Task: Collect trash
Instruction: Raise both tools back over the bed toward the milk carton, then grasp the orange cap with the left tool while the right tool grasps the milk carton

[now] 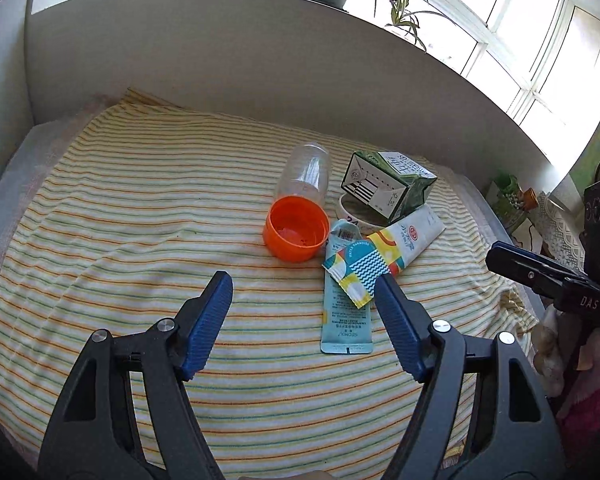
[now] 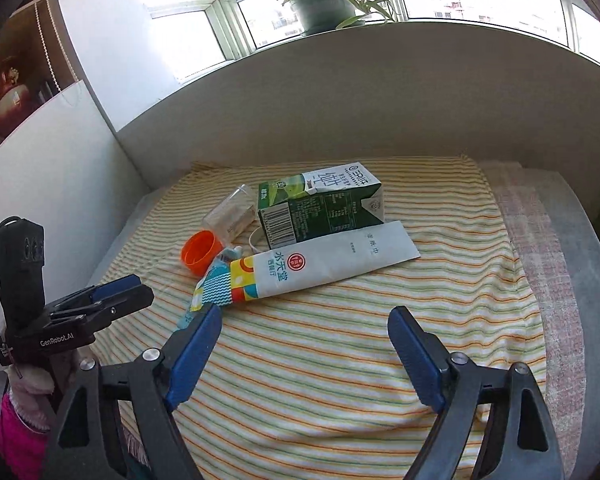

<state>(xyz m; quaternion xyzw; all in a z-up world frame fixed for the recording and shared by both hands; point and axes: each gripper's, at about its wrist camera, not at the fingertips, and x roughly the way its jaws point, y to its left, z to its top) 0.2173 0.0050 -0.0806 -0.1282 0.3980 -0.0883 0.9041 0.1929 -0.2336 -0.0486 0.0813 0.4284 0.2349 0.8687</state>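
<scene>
A small heap of trash lies on the striped cloth (image 1: 140, 208). It holds a clear jar with an orange lid (image 1: 296, 228) on its side, a green milk carton (image 1: 388, 184), a white paper sleeve with a colourful end (image 1: 404, 240) and a pale blue sachet (image 1: 346, 320). My left gripper (image 1: 303, 280) hovers open just short of the orange lid, its right finger over the sachet. In the right wrist view the carton (image 2: 324, 204), sleeve (image 2: 320, 268) and lid (image 2: 200, 252) lie ahead of my right gripper (image 2: 306, 312), which is open and empty.
A white ring-shaped object (image 1: 360, 216) sits under the carton. A white headboard wall (image 2: 340, 112) rises behind the cloth, with a potted plant (image 2: 324, 4) on the sill above. The other gripper shows at each view's edge (image 1: 500, 256) (image 2: 136, 290). A person's pink sleeve (image 2: 16, 432) is at lower left.
</scene>
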